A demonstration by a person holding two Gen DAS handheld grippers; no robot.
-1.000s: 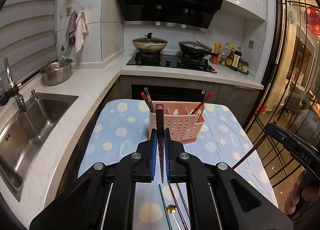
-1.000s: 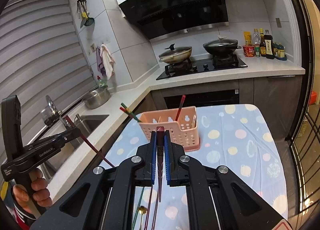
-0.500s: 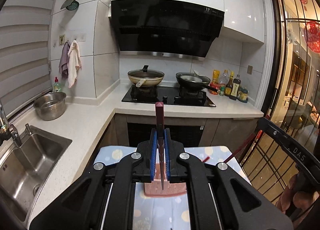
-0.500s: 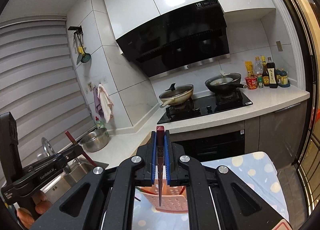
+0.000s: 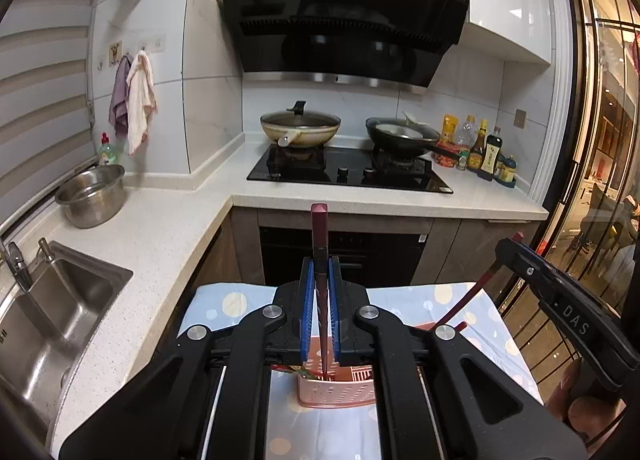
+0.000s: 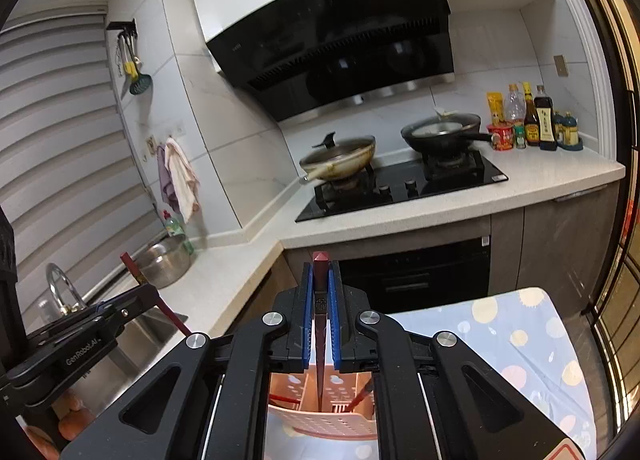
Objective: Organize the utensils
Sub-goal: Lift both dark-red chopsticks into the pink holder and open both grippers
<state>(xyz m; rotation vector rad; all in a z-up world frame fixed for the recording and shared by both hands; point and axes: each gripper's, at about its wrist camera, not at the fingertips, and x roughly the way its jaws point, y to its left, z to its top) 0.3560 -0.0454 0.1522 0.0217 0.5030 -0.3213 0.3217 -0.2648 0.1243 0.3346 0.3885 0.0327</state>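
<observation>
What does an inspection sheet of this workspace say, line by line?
Surface: dotted tablecloth on the table.
Job's things: pink utensil basket, red chopsticks inside; one dark red chopstick in the left gripper, another chopstick in the right gripper.
Clutter: nothing seen on the visible cloth.
Grippers: both shut on a chopstick, above the basket.
Cables: nothing seen.
Surroundings: sink, steel pot, hob with two pans, sauce bottles.

The basket is mostly hidden behind the left gripper. Bottle labels by the stove are too small to read, and the sink gets cut off.
</observation>
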